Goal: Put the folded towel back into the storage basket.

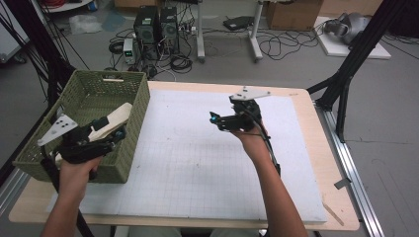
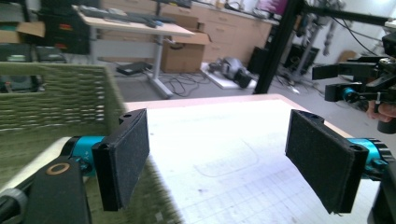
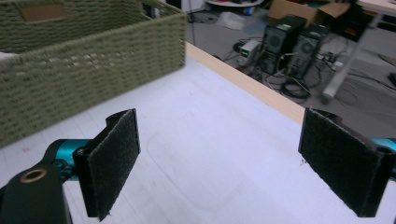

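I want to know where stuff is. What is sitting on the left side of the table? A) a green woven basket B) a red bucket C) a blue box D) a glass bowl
A: a green woven basket stands at the table's left edge, with the left tool over it.

Grey floor (image 1: 296, 69) with tangled cables (image 1: 284, 45), two computer towers (image 1: 157, 25), cardboard boxes (image 1: 294, 14), white desk legs (image 1: 254, 37)

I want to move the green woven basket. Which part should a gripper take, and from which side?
Probably the basket's right-hand wall, at its top rim, coming from above with one jaw inside and one outside. The wall stands upright and thin, with bare mat beside it. The right gripper is open and near.
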